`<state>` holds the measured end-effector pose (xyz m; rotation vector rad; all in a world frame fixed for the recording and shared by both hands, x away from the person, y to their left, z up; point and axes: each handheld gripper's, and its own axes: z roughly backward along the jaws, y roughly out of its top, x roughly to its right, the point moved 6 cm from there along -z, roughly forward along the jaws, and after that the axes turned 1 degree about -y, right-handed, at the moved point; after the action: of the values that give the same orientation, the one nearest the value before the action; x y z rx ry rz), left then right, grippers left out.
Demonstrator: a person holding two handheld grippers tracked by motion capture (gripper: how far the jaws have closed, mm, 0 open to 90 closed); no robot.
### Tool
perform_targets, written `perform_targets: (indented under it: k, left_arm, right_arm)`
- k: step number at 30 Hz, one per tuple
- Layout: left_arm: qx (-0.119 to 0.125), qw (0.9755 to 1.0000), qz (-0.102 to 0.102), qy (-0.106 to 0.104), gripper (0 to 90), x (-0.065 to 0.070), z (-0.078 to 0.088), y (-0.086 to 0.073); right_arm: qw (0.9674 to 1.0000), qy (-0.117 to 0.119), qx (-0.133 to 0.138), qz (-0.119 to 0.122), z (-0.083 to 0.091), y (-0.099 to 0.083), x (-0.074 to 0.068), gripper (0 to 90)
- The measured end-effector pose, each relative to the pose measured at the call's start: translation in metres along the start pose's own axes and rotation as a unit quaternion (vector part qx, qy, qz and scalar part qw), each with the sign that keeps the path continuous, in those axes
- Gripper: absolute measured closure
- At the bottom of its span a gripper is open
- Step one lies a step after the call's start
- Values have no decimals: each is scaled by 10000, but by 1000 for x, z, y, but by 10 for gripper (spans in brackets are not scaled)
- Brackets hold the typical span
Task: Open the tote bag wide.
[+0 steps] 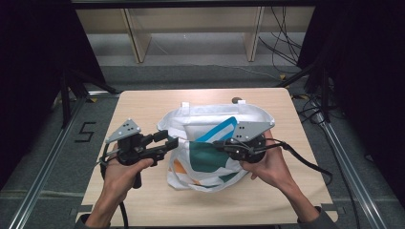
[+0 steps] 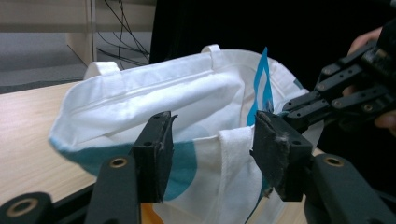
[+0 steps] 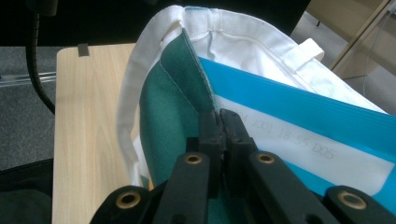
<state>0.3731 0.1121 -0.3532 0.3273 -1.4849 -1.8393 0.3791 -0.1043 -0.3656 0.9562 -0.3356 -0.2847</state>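
White tote bag mid-table, mouth open; blue-white packet sticking out.

I count — bags: one tote bag | blue-white packets: one | tongs: two — left tongs, right tongs

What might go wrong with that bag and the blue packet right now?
The left gripper is open, so the tote bag hangs from the right gripper alone, pinched at its rim; the mouth may sag shut. The blue packet sticks out and may slide or snag.
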Motion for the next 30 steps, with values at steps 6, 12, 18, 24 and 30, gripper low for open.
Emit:
perform_targets:
  k: [6,12,18,24,30]
  left_arm:
    - [-134,9994,-120,299,420,-8,-19,15]
    - [-203,9956,234,883,368,-37,-20,9]
    - [-249,9991,167,287,377,-18,-14,4]
    - [-244,9996,97,78,405,-8,-13,-5]
    - [-122,9996,201,-156,451,-6,-10,-11]
  right_arm:
    - [10000,31,1,58,1,-1,-3,890]
    - [10000,33,11,84,4,-2,-6,888]
    - [10000,13,0,48,3,-2,-6,887]
    - [9998,58,-84,144,1,-5,-13,889]
    - [9994,-77,-245,233,-5,-11,-20,889]
